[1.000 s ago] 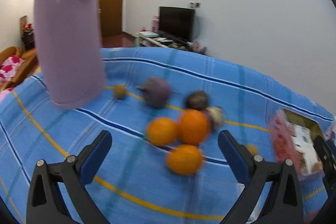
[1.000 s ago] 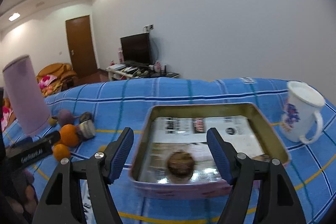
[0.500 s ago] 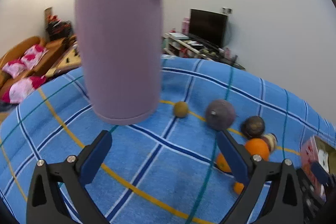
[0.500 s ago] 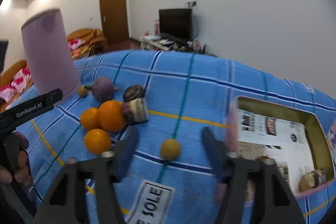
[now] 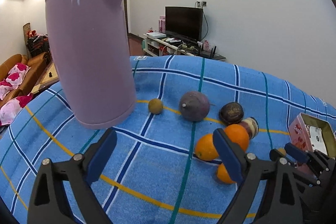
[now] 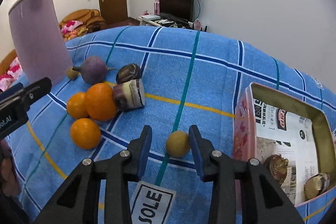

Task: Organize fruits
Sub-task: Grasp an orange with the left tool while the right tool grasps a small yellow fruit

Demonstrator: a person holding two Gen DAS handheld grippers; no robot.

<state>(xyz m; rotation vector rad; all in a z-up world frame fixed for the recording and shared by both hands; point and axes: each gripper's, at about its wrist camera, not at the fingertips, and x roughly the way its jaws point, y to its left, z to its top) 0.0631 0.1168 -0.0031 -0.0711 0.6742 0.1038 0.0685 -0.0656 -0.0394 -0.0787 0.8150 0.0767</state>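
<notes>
My right gripper (image 6: 170, 141) is open around a small yellow-brown fruit (image 6: 177, 146) lying on the blue checked cloth; the fruit sits against the right finger. Left of it lie three oranges (image 6: 99, 101), a cut purple-and-white piece (image 6: 130, 96), a dark round fruit (image 6: 128, 75), a purple round fruit (image 6: 93, 72) and another small yellow fruit (image 6: 71, 72). A pink tin (image 6: 241, 117) at the right holds two brown pieces (image 6: 275, 167). My left gripper (image 5: 163, 150) is open and empty above the cloth, with the oranges (image 5: 206, 149) by its right finger.
A tall lilac kettle (image 5: 90, 51) stands on the cloth at the left, near the small yellow fruit (image 5: 155, 106). The right gripper shows low at the right of the left wrist view (image 5: 294, 155). A TV stand and a sofa are beyond the table.
My right gripper swung left from above the tin, came down around the small yellow fruit and narrowed its opening. My left gripper turned left toward the kettle and then steadied.
</notes>
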